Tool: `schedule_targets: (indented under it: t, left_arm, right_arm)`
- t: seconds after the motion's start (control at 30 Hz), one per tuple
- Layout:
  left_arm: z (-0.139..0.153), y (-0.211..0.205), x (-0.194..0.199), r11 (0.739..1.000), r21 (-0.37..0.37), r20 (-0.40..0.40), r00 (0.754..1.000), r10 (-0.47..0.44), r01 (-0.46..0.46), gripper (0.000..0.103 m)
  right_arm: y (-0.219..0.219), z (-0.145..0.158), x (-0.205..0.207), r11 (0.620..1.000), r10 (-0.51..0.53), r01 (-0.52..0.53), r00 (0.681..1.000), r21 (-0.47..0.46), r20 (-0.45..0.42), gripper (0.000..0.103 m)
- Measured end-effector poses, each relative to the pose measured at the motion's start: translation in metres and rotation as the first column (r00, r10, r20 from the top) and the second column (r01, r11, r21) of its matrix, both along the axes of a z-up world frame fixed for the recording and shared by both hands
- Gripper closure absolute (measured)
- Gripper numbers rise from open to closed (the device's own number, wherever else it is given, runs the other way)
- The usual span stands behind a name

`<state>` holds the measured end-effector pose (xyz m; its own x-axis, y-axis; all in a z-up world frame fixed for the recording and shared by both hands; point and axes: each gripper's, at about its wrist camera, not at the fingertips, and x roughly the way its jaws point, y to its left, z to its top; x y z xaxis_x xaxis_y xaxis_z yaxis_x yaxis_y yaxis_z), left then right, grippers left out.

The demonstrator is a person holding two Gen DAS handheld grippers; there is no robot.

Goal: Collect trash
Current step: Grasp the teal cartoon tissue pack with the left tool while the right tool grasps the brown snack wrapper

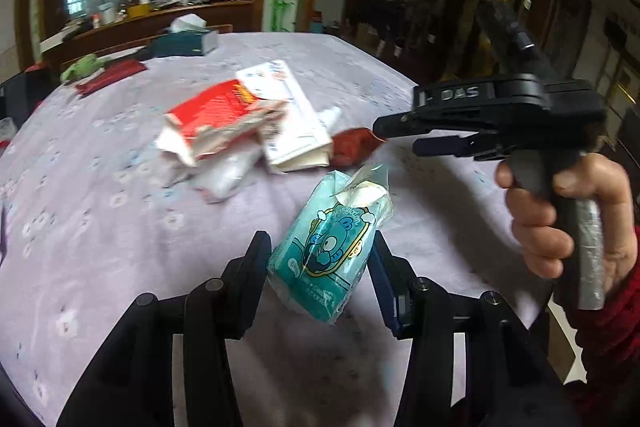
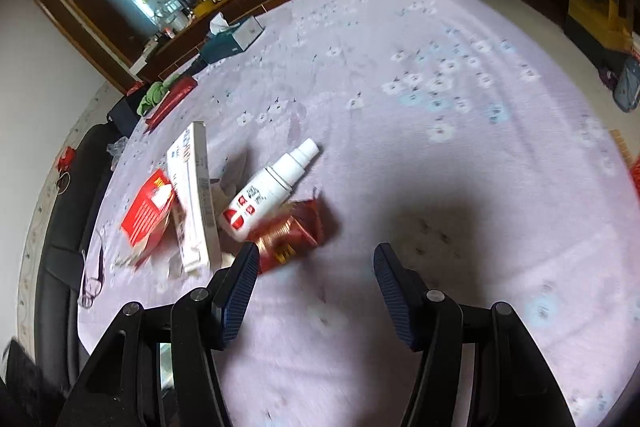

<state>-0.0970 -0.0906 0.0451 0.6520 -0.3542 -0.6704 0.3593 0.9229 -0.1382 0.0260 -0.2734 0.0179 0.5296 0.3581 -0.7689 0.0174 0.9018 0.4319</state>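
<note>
The left gripper (image 1: pixel 320 259) pinches one teal packet (image 1: pixel 328 247); the right gripper (image 2: pixel 316 271) gapes wide, one red wrapper (image 2: pixel 292 231) (crumpled) touching its left finger.

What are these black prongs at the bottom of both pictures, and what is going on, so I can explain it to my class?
No robot here: a person holds a handheld two-finger gripper in each hand, each carrying a forward-looking fisheye camera. The left camera shows the left gripper around a teal cartoon-printed tissue packet; whether it grips is unclear. It also shows the right gripper and the hand holding it. The right camera shows that gripper open and empty. On the lilac flowered tablecloth lie a white spray bottle, a red carton and a long white box.
</note>
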Motion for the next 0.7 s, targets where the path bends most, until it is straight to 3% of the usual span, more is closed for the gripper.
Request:
schedule_targets:
  t: [0.13,0.23,0.33,0.43,0.7]
  left_arm:
    - [0.0,0.014,-0.001,0.999,-0.014,0.017,0.999,0.049,-0.048,0.055]
    - [-0.001,0.017,-0.002,0.997,-0.012,0.032,0.997,0.077,-0.076,0.055]
    - [0.0,0.018,-0.003,0.995,0.0,0.052,0.994,0.097,-0.097,0.055]
    - [0.0,0.018,-0.006,0.994,0.003,0.063,0.992,0.111,-0.111,0.055]
    - [0.001,0.002,-0.006,0.994,0.032,0.082,0.991,0.103,-0.105,0.055]
  right_arm:
    - [0.012,-0.011,0.017,1.0,-0.016,0.017,0.999,0.022,-0.03,0.04]
    - [0.022,-0.014,0.019,0.999,0.012,-0.01,0.999,0.048,-0.035,0.054]
    - [0.029,-0.009,0.012,1.0,0.021,-0.021,1.0,0.006,-0.008,0.059]
    - [0.025,-0.003,-0.001,0.999,0.024,-0.025,1.0,0.022,0.018,0.072]
    - [0.01,0.017,-0.05,0.999,0.02,-0.015,0.993,-0.046,0.119,0.075]
